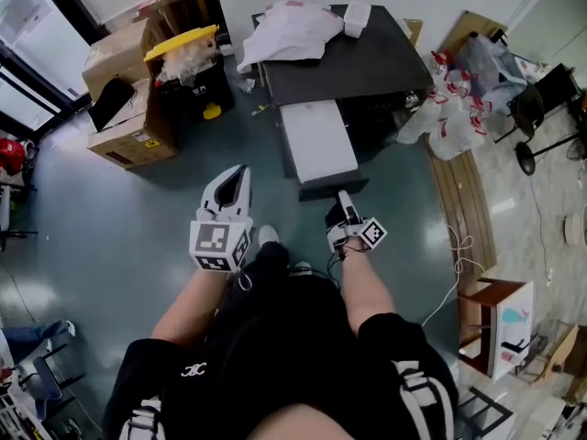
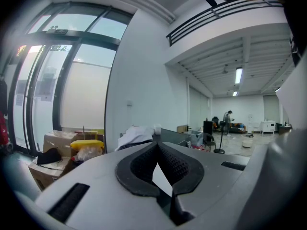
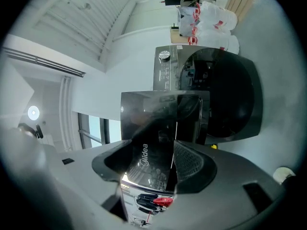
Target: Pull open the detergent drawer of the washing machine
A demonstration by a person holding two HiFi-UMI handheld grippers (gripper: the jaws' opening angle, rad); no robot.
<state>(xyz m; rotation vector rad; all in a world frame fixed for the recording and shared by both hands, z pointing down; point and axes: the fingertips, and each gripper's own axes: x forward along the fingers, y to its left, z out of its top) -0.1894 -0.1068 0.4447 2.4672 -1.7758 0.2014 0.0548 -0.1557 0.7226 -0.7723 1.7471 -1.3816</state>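
We count one dark grey washing machine [image 1: 367, 67], with one crumpled white cloth [image 1: 289, 27] at the back left corner of its top. One long white detergent drawer [image 1: 316, 140] stands pulled well out from its front edge. The drawer's one glossy dark front panel [image 3: 153, 128] reads "Midea" and sits clamped between the partly spread jaws of the right gripper [image 1: 344, 202]. The left gripper [image 1: 242, 174] is empty, tips together, left of the drawer. Two brown cardboard boxes [image 1: 128, 140] stand on the floor.
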